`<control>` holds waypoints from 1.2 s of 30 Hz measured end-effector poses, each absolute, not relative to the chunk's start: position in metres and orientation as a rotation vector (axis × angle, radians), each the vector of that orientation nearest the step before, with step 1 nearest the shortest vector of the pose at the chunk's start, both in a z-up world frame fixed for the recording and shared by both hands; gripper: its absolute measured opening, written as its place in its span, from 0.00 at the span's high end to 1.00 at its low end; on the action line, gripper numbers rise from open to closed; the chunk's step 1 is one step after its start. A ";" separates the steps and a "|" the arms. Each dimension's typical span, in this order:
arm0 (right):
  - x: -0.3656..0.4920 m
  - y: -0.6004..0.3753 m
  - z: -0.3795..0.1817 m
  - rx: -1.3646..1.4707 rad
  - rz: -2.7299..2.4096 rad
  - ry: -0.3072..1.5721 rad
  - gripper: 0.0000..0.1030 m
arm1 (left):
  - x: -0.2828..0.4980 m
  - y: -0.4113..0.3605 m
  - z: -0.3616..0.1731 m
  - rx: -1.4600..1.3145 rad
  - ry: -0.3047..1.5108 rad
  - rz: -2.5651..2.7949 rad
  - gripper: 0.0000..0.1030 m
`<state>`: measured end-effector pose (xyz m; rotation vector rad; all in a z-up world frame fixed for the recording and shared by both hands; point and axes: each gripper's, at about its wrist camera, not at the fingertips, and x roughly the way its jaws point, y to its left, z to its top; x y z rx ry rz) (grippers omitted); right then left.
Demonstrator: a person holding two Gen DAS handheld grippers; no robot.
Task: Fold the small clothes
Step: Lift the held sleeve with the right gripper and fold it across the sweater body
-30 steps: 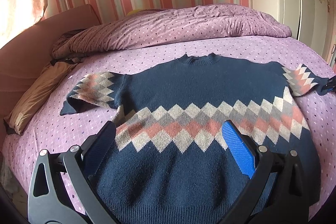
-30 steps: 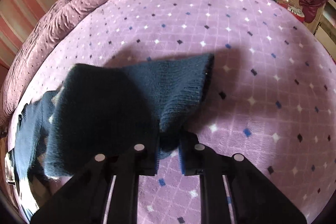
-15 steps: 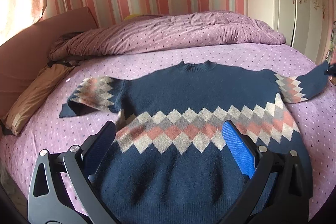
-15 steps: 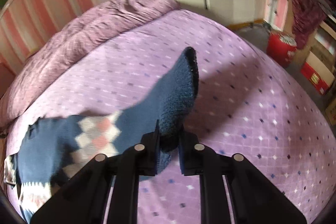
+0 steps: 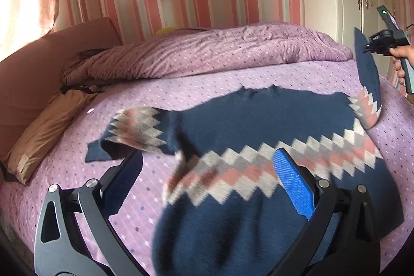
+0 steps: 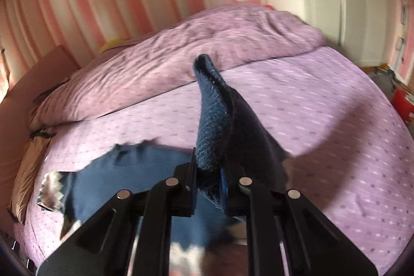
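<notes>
A navy knitted sweater with a band of pink, grey and white diamonds (image 5: 258,146) lies spread front-up on the bed's purple diamond-dotted cover (image 5: 181,95), neck toward the rumpled purple quilt (image 5: 207,53) by the pink-striped wall. The right gripper (image 6: 208,172) has its fingers clamped on the cuff of the sweater's right sleeve (image 6: 220,115), holding it high above the bed so the sleeve hangs taut from the shoulder; in the left wrist view that raised sleeve (image 5: 367,79) stands up at the far right edge, the person's hand just beside it. Lifting it this way probably frees the sleeve to swing inward across the chest for the first fold.

The left gripper (image 5: 207,170) hovers over the sweater's near side, its blue-padded fingers (image 5: 292,180) wide apart and gripping nothing. It appears placed to pin or steady the body while the sleeve crosses. The other sleeve (image 5: 139,131) lies crumpled, its cuff bent under, and likely needs straightening before its own fold. A tan pillow (image 5: 44,131) rests by the headboard.
</notes>
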<state>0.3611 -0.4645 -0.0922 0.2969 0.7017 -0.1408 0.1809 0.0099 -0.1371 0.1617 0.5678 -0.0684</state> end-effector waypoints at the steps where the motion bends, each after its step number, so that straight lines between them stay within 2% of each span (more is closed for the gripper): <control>1: 0.366 -0.448 -0.089 0.290 -0.128 0.701 0.87 | 0.184 0.015 -0.137 0.159 0.564 -0.068 0.03; 11: 0.423 -0.316 -0.067 0.195 -0.002 0.704 0.87 | 0.227 0.069 -0.135 0.085 0.508 -0.073 0.03; 23: 0.479 -0.184 -0.105 0.122 0.163 0.770 0.87 | 0.251 0.117 -0.136 0.005 0.518 -0.030 0.03; 36: 0.503 -0.052 -0.252 -0.067 0.241 0.987 0.86 | 0.261 0.156 -0.127 -0.066 0.502 0.029 0.03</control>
